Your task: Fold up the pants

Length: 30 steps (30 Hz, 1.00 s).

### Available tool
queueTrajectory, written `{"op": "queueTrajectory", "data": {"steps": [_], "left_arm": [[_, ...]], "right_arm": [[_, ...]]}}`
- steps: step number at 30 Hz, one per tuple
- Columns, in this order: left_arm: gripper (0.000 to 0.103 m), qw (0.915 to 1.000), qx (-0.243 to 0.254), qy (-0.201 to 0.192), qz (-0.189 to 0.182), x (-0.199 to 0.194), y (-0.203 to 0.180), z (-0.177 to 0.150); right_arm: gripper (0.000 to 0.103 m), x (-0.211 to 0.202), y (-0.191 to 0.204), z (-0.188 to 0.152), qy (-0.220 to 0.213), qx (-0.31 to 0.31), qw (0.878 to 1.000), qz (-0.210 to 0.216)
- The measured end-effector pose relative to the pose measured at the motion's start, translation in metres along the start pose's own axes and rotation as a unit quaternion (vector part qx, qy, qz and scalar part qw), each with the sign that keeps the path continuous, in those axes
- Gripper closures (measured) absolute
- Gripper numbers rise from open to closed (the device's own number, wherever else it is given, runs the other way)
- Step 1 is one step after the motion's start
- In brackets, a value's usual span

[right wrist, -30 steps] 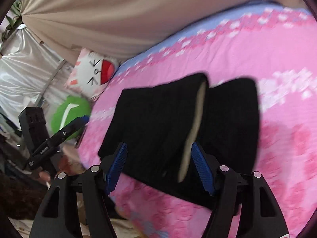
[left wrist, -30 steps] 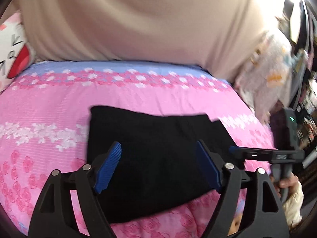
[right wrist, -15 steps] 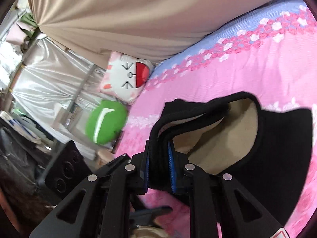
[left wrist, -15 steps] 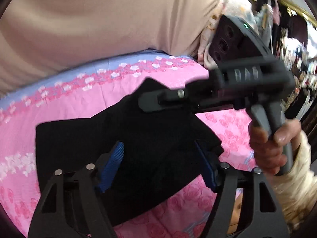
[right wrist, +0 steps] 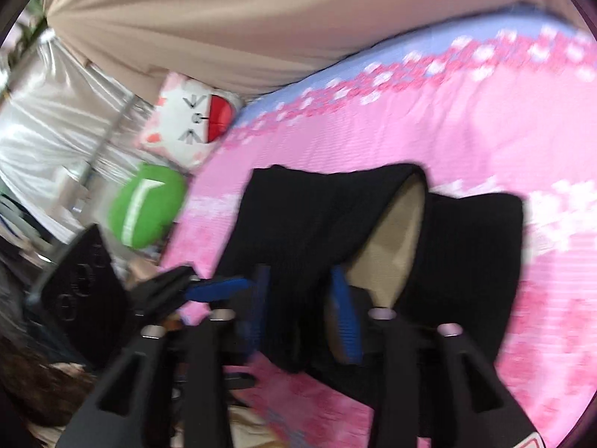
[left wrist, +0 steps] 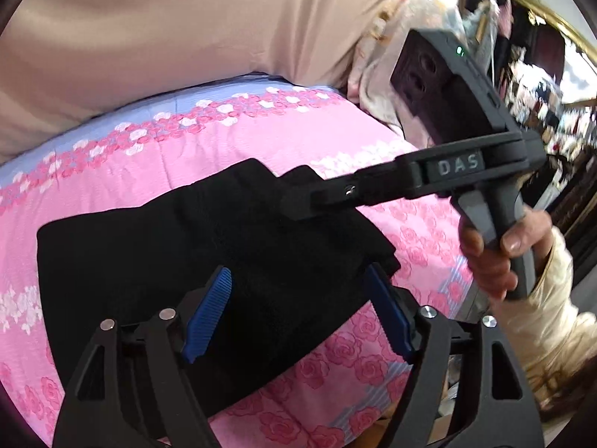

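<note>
The black pants (left wrist: 209, 246) lie folded on the pink flowered bed cover (left wrist: 328, 138). My left gripper (left wrist: 298, 310) is open and hovers over their near edge. In the right wrist view the pants (right wrist: 466, 261) show a beige lining (right wrist: 391, 246) where a layer is lifted. My right gripper (right wrist: 302, 306) has its blue pads partly apart with a fold of black cloth between them; the view is blurred. The right gripper's body (left wrist: 447, 164) reaches over the pants' far right corner in the left wrist view.
A beige curtain (left wrist: 186, 30) hangs behind the bed. A white cat cushion (right wrist: 190, 119) and a green cushion (right wrist: 145, 205) lie at the bed's left end. The left gripper's body (right wrist: 78, 287) shows at lower left. Clutter stands to the right of the bed (left wrist: 541, 74).
My right gripper, shut on the lifted fold half a second ago, has parted its pads and the fold has dropped lower. My left gripper stays open over the near edge.
</note>
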<state>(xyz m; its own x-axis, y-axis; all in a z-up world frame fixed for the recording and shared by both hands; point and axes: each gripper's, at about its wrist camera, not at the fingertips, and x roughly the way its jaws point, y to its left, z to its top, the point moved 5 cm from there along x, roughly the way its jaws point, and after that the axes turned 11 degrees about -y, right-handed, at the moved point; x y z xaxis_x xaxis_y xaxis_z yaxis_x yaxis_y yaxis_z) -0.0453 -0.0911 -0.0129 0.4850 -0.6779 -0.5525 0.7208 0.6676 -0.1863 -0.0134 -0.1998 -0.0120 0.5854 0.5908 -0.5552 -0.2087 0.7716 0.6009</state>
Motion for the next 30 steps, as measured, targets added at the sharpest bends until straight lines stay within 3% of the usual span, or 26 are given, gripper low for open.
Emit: {"op": "queueTrajectory", "data": {"steps": [4, 5, 6, 7, 9, 11, 12, 13, 14, 17, 20, 21, 22, 28, 30], "left_arm": [[0.029, 0.9998, 0.013, 0.008, 0.015, 0.004, -0.002, -0.007], [0.029, 0.9997, 0.013, 0.010, 0.018, 0.005, -0.001, -0.008], [0.029, 0.9997, 0.012, 0.012, 0.020, 0.006, -0.001, -0.009], [0.029, 0.9997, 0.010, 0.014, 0.016, 0.006, -0.001, -0.009], [0.029, 0.9997, 0.012, 0.016, 0.014, 0.008, -0.003, -0.010], [0.029, 0.9994, 0.021, 0.016, 0.021, 0.007, -0.005, -0.010], [0.029, 0.9992, 0.027, 0.013, 0.025, 0.003, -0.005, -0.010], [0.028, 0.9992, 0.028, 0.011, 0.025, 0.001, -0.006, -0.010], [0.026, 0.9992, 0.029, 0.010, 0.024, -0.002, -0.005, -0.011], [0.023, 0.9992, 0.028, 0.008, 0.026, -0.004, -0.002, -0.014], [0.023, 0.9992, 0.026, 0.017, 0.024, 0.003, -0.003, -0.018], [0.023, 0.9992, 0.026, 0.019, 0.024, 0.005, -0.004, -0.019], [0.023, 0.9992, 0.027, 0.021, 0.022, 0.005, -0.005, -0.021], [0.023, 0.9985, 0.045, -0.004, 0.031, 0.002, -0.009, -0.010], [0.042, 0.9985, 0.040, -0.018, 0.034, 0.004, -0.004, -0.002]], "right_arm": [[0.064, 0.001, 0.001, -0.012, 0.019, -0.029, 0.999, -0.028], [0.069, 0.002, 0.003, -0.014, 0.019, -0.039, 0.999, -0.029], [0.093, 0.002, 0.006, -0.015, 0.019, -0.046, 0.999, -0.022], [0.103, 0.003, 0.010, -0.016, 0.021, -0.049, 0.999, -0.011], [0.103, 0.008, 0.017, -0.012, 0.021, -0.043, 0.999, 0.019], [0.096, 0.010, 0.014, -0.006, 0.012, -0.047, 0.999, -0.004], [0.080, 0.006, 0.009, -0.005, 0.006, -0.040, 0.999, -0.016], [0.051, 0.000, 0.002, -0.009, 0.012, -0.030, 0.999, -0.028], [0.046, -0.005, -0.001, -0.013, 0.010, -0.024, 0.999, -0.033], [0.046, -0.017, -0.009, -0.032, 0.016, -0.017, 0.999, -0.044], [0.061, -0.008, -0.007, -0.047, 0.041, -0.020, 0.998, -0.039], [0.091, -0.004, -0.005, -0.050, 0.046, -0.025, 0.998, -0.035], [0.098, 0.000, -0.002, -0.051, 0.050, -0.029, 0.998, -0.033], [0.098, 0.010, 0.030, -0.009, 0.016, -0.039, 0.998, 0.049], [0.098, 0.009, 0.043, 0.004, 0.007, -0.042, 0.996, 0.081]]}}
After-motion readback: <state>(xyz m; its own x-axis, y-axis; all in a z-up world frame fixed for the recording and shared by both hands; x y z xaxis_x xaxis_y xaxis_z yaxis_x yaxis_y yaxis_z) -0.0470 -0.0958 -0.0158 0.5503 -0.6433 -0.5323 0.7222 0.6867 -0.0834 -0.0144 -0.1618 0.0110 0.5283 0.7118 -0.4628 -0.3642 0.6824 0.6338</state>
